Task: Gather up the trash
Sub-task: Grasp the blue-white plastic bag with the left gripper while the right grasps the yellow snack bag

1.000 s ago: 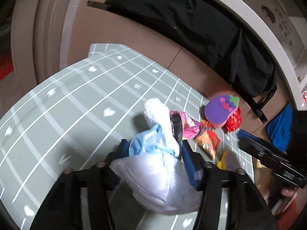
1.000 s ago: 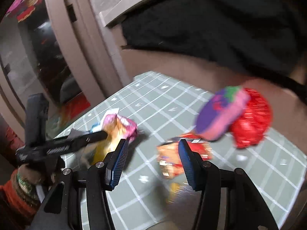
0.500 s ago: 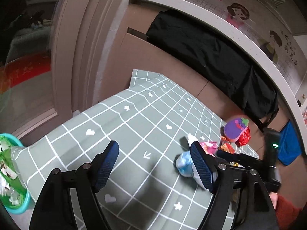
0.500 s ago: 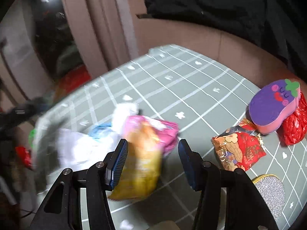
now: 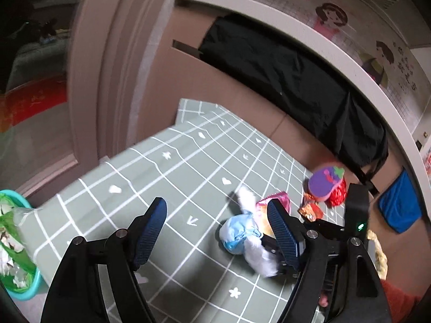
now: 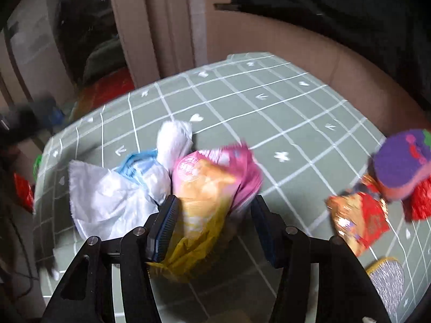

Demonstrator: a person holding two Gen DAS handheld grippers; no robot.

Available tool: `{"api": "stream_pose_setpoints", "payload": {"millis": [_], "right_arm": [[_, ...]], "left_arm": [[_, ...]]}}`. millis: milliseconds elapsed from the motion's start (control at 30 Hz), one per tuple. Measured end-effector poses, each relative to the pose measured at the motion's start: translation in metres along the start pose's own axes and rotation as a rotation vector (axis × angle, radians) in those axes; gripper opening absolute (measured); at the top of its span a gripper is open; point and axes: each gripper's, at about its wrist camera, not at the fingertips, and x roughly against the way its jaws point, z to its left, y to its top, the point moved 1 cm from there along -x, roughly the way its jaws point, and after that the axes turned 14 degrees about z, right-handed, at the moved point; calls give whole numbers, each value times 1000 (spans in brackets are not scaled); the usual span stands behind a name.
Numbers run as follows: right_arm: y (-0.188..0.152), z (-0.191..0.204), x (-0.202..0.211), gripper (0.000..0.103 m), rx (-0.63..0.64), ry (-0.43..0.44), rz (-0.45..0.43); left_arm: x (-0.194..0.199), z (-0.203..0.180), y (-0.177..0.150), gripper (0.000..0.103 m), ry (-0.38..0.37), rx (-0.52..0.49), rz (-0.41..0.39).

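On the grey-green checked tablecloth (image 5: 188, 161) lies a white and blue plastic bag (image 5: 239, 231) (image 6: 113, 196), knotted at the top. My left gripper (image 5: 215, 231) is open and drawn back from it, with only cloth between its fingers. Touching the bag lie a yellow snack wrapper (image 6: 199, 215) and a pink one (image 6: 237, 161). My right gripper (image 6: 215, 223) points down over them. Its jaws are opening with the yellow and pink wrappers between them, the left pad (image 6: 164, 226) against the yellow one. The right gripper's black body (image 5: 355, 215) shows in the left wrist view.
A teal bin with a green liner and paper scraps (image 5: 16, 242) stands off the table's left edge. A purple eggplant-shaped sponge (image 6: 401, 167), a red crinkled wrapper (image 6: 420, 202), a red-orange snack packet (image 6: 361, 220) and a silver scouring pad (image 6: 388, 280) lie to the right. Cardboard and black cloth (image 5: 296, 80) stand behind.
My left gripper let go of the white bag, opened wide and pulled back. My right gripper came down around the yellow and pink wrappers.
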Motion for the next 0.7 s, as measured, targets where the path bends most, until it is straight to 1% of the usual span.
{"api": "stream_pose_setpoints", "payload": {"millis": [67, 167, 200, 233, 267, 333, 400, 467, 500, 567, 600, 667, 700], "right_arm": [[5, 6, -2, 55, 30, -36, -23], [9, 3, -4, 54, 47, 0, -27], [10, -1, -3, 38, 37, 12, -28], [10, -6, 0, 29, 16, 17, -28], [9, -14, 5, 23, -13, 47, -33], [4, -26, 19, 23, -60, 90, -72], [-8, -41, 43, 23, -98, 68, -125], [-25, -56, 64, 23, -143, 71, -161], [-35, -64, 74, 23, -168, 77, -174], [-56, -77, 92, 23, -205, 68, -196], [-64, -83, 99, 23, -217, 57, -203], [-86, -93, 113, 23, -242, 22, -225], [-91, -99, 117, 23, -250, 8, -232]], "left_arm": [[3, 1, 0, 77, 11, -2, -3], [1, -2, -4, 77, 11, -7, 11], [-3, -5, -5, 77, 4, -14, 19], [-6, -9, -6, 77, -1, -24, 24], [-12, -14, -7, 77, 0, -39, 36], [-31, -26, -6, 77, 15, -77, 75], [-50, -37, -4, 77, 50, -109, 109], [-68, -42, 1, 77, 107, -111, 117], [-76, -41, 3, 77, 127, -94, 125], [-90, -35, 7, 77, 126, -32, 157], [-95, -34, 7, 77, 119, -4, 170], [-102, -35, 6, 75, 140, 28, 181], [-105, -37, 5, 74, 153, 37, 182]]}}
